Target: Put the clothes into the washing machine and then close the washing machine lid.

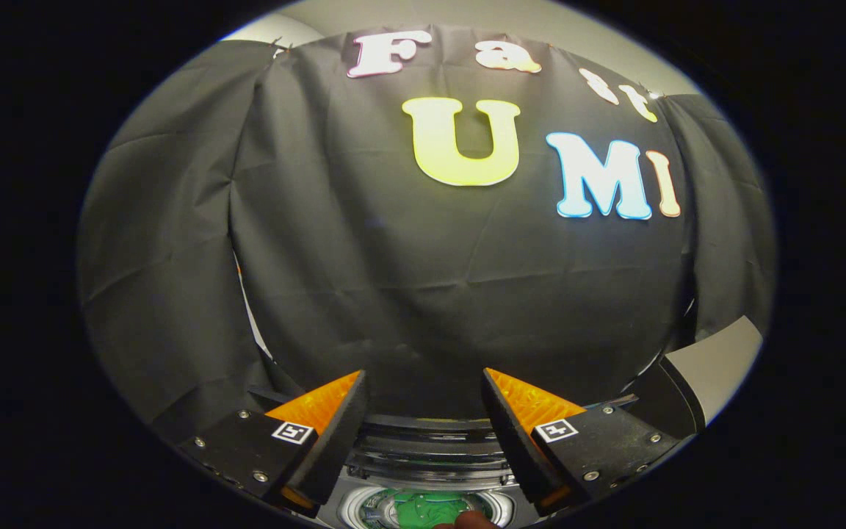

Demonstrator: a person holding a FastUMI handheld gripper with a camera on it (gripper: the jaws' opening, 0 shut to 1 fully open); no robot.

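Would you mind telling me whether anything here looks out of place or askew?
Nothing stands out. The gripper has its fingers open and empty, above the washing machine, and something green lies in the drum below them.

You find no readable text; the fingers [287,432] carry only square black-and-white marker tags [556,430], no words

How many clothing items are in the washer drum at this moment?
1: a green garment lies in the washer drum, below and between the fingers of the open gripper. More may be hidden; little of the drum is in view.
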